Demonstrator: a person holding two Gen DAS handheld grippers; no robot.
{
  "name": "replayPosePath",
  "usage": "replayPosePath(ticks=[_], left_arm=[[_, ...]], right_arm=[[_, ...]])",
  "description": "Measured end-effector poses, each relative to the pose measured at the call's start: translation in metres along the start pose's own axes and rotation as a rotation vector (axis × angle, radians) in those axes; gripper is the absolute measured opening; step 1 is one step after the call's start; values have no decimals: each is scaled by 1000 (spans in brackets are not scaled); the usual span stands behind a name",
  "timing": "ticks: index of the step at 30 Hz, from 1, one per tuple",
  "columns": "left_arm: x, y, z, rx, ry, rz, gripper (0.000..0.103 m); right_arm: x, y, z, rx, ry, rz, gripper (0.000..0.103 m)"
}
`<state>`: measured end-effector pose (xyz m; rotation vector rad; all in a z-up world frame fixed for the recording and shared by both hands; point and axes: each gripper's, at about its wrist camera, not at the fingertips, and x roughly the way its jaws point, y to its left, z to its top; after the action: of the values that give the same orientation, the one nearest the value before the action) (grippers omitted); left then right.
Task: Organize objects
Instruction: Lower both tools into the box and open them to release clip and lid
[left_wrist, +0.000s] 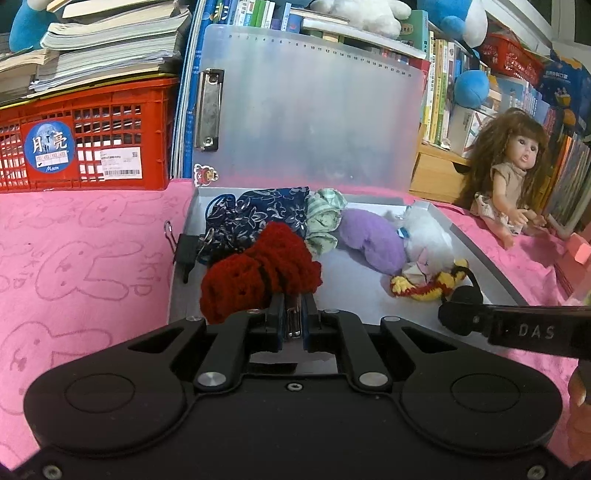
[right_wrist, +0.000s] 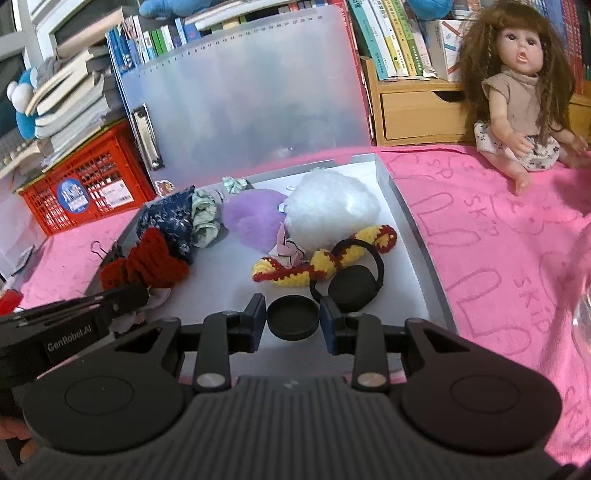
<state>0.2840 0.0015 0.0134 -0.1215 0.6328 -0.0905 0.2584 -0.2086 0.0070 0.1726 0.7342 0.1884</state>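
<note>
A shallow clear box (left_wrist: 476, 251) lies open on a pink cloth, with its frosted lid (left_wrist: 310, 110) standing upright behind. My left gripper (left_wrist: 293, 323) is shut on the metal clip of a red crochet bow (left_wrist: 258, 273) over the box's near left corner. My right gripper (right_wrist: 293, 320) is shut on a black round cap (right_wrist: 293, 314), which a black loop joins to a second black disc (right_wrist: 351, 286). In the box lie a navy floral pouch (left_wrist: 258, 210), a green scrunchie (left_wrist: 325, 218), a purple plush (left_wrist: 369, 240), a white pompom (right_wrist: 328, 206) and a yellow-and-red crochet piece (right_wrist: 295, 273).
A red crate (left_wrist: 85, 144) under stacked books stands at the back left. On the pink cloth (right_wrist: 480, 258) to the right of the box sits a doll (right_wrist: 517, 92). A wooden drawer unit (right_wrist: 417, 110) and book rows fill the back. A binder clip (left_wrist: 183, 251) grips the box's left edge.
</note>
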Motion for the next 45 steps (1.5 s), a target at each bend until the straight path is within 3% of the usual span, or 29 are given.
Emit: replayPosePath(ticks=[6,24,32,37,45], left_arm=[[8,-4,-2,16,-9,13,10],[7,-3,-4,17,-11,11,15],[2,0,-3,6,-11,9,16],[-7,-1,-2,5,-25,0,30],[-23,-3,2,3,-53,-16,47]], right_arm=[[8,6,3,-38,8,-18,37],[9,-4,-1,6,-4,16,40],[2,-5,-1,14,-19,22,55],[-5,-5,-1,8,-31,23,56],[-19,-4,-1,-1,-65,21,68]])
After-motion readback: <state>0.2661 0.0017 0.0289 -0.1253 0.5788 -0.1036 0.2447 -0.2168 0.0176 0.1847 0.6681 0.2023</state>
